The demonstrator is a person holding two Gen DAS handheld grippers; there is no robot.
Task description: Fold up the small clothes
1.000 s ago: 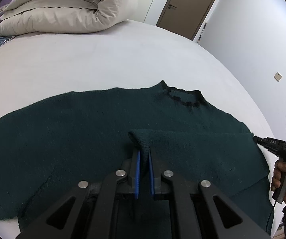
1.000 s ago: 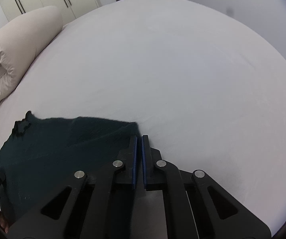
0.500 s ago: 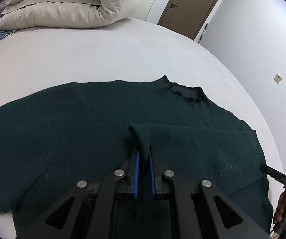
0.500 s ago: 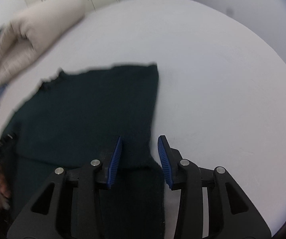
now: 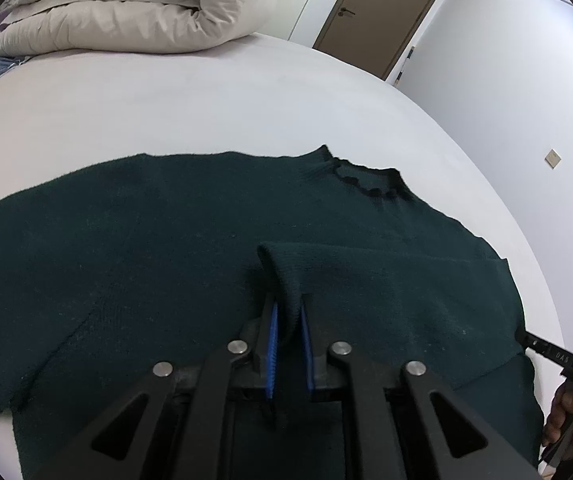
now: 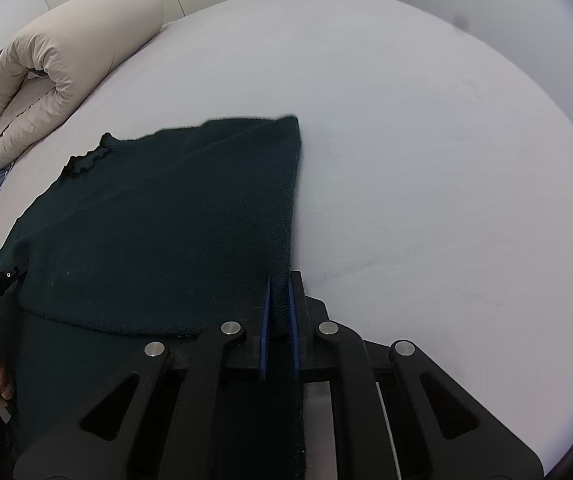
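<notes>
Dark green knit sweater point(image 5: 166, 240), fuzzy, sleeve folded over body on white bed point(image 6: 426, 140); your left tool point(image 5: 286, 332) pinches cuff, right tool point(image 6: 279, 312) pinches folded edge.

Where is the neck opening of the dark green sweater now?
In the left wrist view the neck opening lies at the sweater's far edge, right of centre, on the white bed.

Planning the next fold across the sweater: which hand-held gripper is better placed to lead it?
Probably the right hand-held gripper: it pinches the sweater at its outer edge, free to carry inward. The left hand-held gripper grips a mid-body fold.
</notes>
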